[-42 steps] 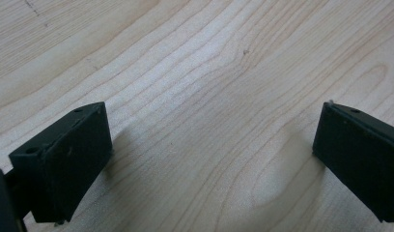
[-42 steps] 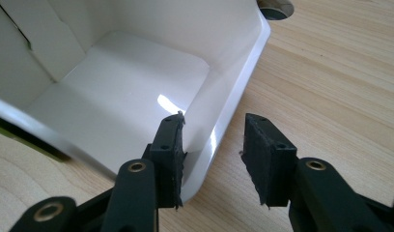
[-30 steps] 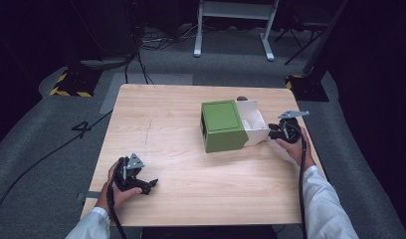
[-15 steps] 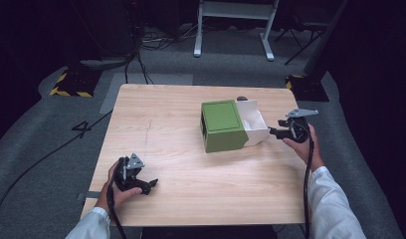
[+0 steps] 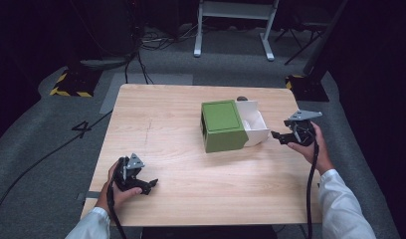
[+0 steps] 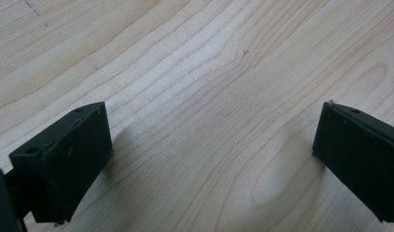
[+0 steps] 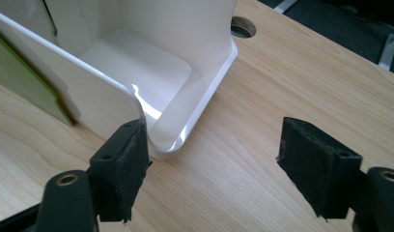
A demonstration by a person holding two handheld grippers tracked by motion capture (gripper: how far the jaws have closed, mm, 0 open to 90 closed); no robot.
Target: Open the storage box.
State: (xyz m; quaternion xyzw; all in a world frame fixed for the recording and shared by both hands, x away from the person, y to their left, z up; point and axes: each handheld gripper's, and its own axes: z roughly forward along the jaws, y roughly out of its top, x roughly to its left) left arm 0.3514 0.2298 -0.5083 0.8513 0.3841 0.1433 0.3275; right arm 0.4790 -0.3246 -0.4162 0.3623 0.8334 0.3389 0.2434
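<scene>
A green box (image 5: 222,124) stands right of the table's middle, and its white drawer (image 5: 254,127) sticks out to the right, empty inside. In the right gripper view the drawer's (image 7: 147,67) rounded corner lies just ahead of the jaws, beside the green wall (image 7: 26,82). My right gripper (image 5: 278,137) hovers just right of the drawer; its jaws have just been opening and nothing is between them (image 7: 212,159). At the front left my left gripper (image 5: 149,185) rests low over the bare wood, open and empty (image 6: 209,140).
The wooden table (image 5: 166,129) has a round cable hole (image 5: 242,98) just behind the drawer. A metal stand (image 5: 233,20) and cables lie on the floor beyond the table. Yellow-black blocks (image 5: 69,82) sit on the floor at the back left.
The right gripper has let go of the drawer's end, opened its jaws and drawn back to the right and upward. The left gripper and the box have stayed put.
</scene>
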